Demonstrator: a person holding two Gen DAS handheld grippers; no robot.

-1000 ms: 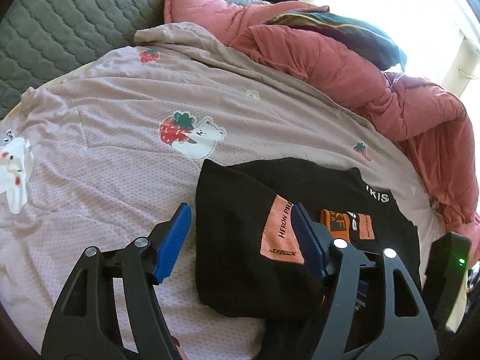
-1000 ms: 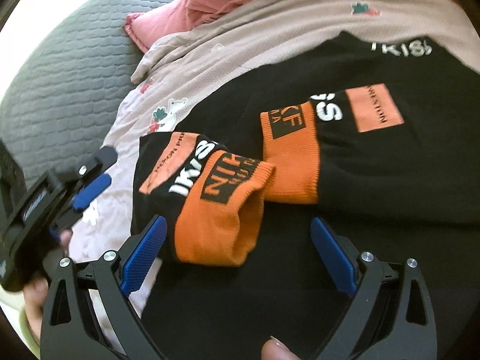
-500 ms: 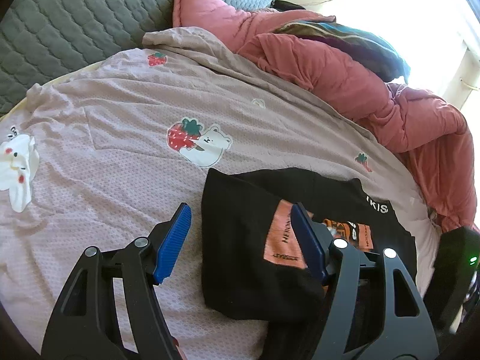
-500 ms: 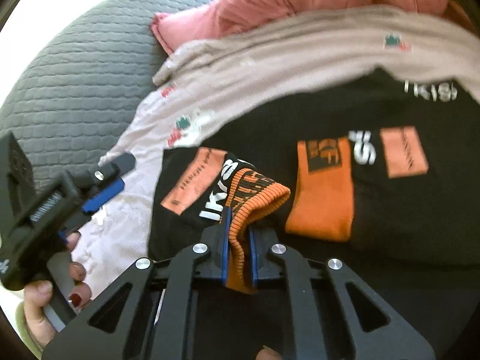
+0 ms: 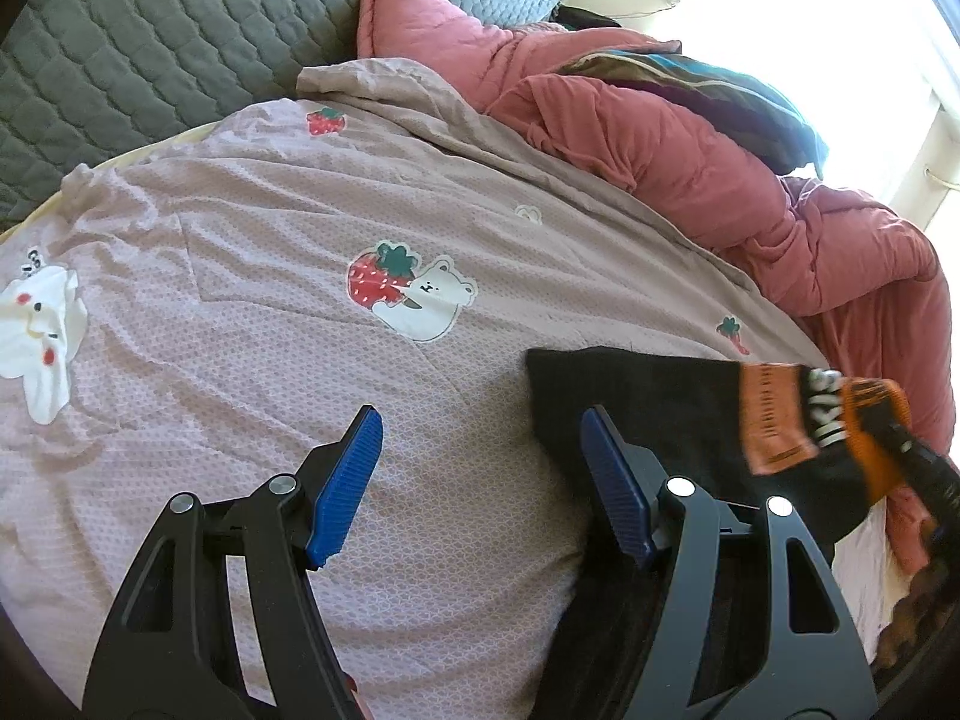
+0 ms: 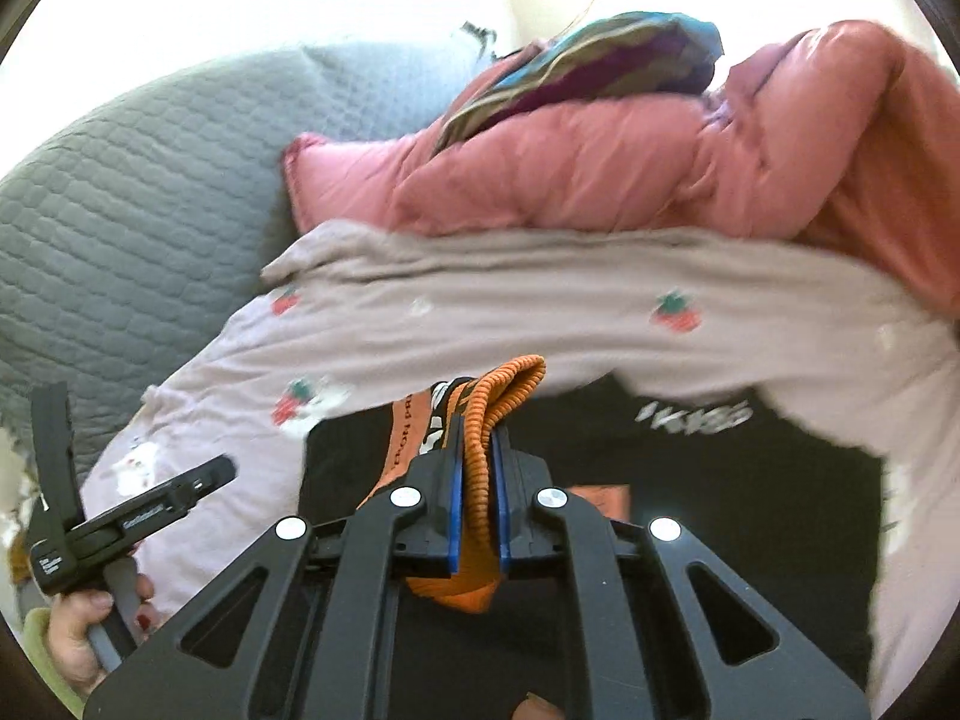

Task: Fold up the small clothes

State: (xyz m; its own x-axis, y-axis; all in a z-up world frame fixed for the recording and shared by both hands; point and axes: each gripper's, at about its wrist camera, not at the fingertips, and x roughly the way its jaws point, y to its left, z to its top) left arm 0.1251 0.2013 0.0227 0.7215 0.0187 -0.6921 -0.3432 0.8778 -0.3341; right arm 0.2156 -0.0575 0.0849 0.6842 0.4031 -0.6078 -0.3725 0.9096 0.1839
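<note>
- The right gripper is clenched on the ribbed orange knit cuff of a black garment with orange patches and white lettering; its blue pads press the cuff from both sides, and the cuff's rounded end sticks out past the jaw tips.
- Below the right jaws, the garment's black body spreads flat on the bed, with a white printed word lying just beyond and to the right of the tips.
- In the left wrist view the same sleeve is lifted off to the right of the left gripper, with an orange patch and the cuff raised above the cover; the picture is blurred there.
- The left gripper is released: its blue pads stand apart with nothing between them, only the pale pink quilted bed cover printed with strawberries and white bears showing in the gap.
- The left gripper's right finger overlaps the black garment's near edge; whether it touches the cloth I cannot tell.
- Ahead of both pairs of jaws lies a crumpled rose-red padded duvet with a striped multicoloured cloth on top, and a grey quilted cushion sits to the far left.
- A hand grips the left gripper's handle at the lower left of the right wrist view.
</note>
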